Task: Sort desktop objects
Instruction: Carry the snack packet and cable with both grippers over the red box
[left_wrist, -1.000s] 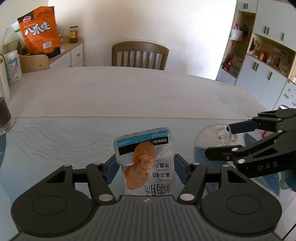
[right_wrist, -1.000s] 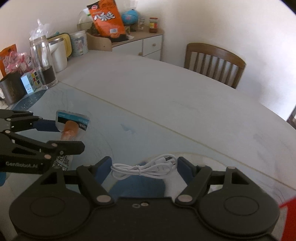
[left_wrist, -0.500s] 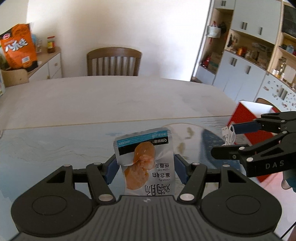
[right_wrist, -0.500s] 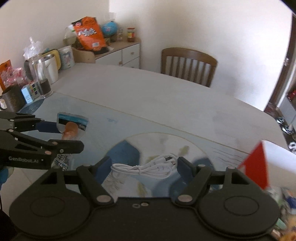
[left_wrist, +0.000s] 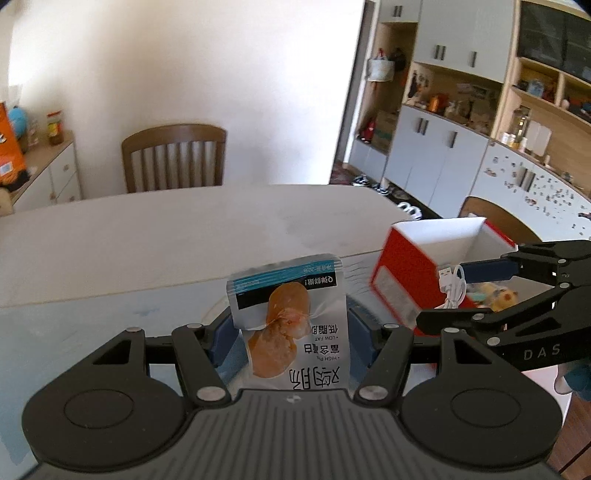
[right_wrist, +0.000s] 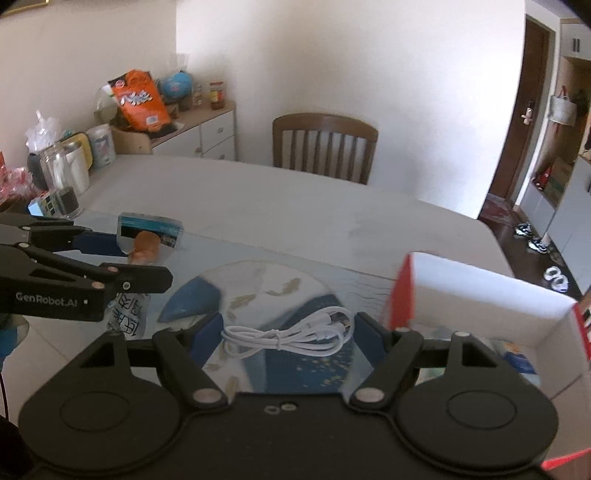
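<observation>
Pinched between blue padded fingers, a flat, glossy snack packet (left_wrist: 290, 325) stands upright in the left gripper (left_wrist: 290, 332), its silvery plastic crinkled around a printed orange piece of meat, a teal band across the top edge and bold black characters printed upside down near the bottom. From the right wrist view the same packet (right_wrist: 149, 240) shows side on, held above the near edge of the table with the left gripper's black linkage (right_wrist: 74, 273) beneath it. The right gripper (right_wrist: 288, 334) is closed on a thin white cable (right_wrist: 291, 334), coiled in loose loops with a small plug at one end; in the left view that cable (left_wrist: 452, 291) dangles from the blue fingertip over the open top of a cardboard box (left_wrist: 436, 254). The box is red outside and plain white inside, rectangular, with a few soft-looking coloured items in its bottom that are too blurred to name. It sits at the right end of a pale, matte, rounded table (left_wrist: 166, 229), whose near part is covered by a shiny sheet with a blue and white round pattern (right_wrist: 266, 284). Behind the table stands a brown wooden slat-back chair (left_wrist: 173, 158). A white drawer cabinet (right_wrist: 199, 136) by the wall carries an orange snack bag (right_wrist: 140, 99) and jars.
</observation>
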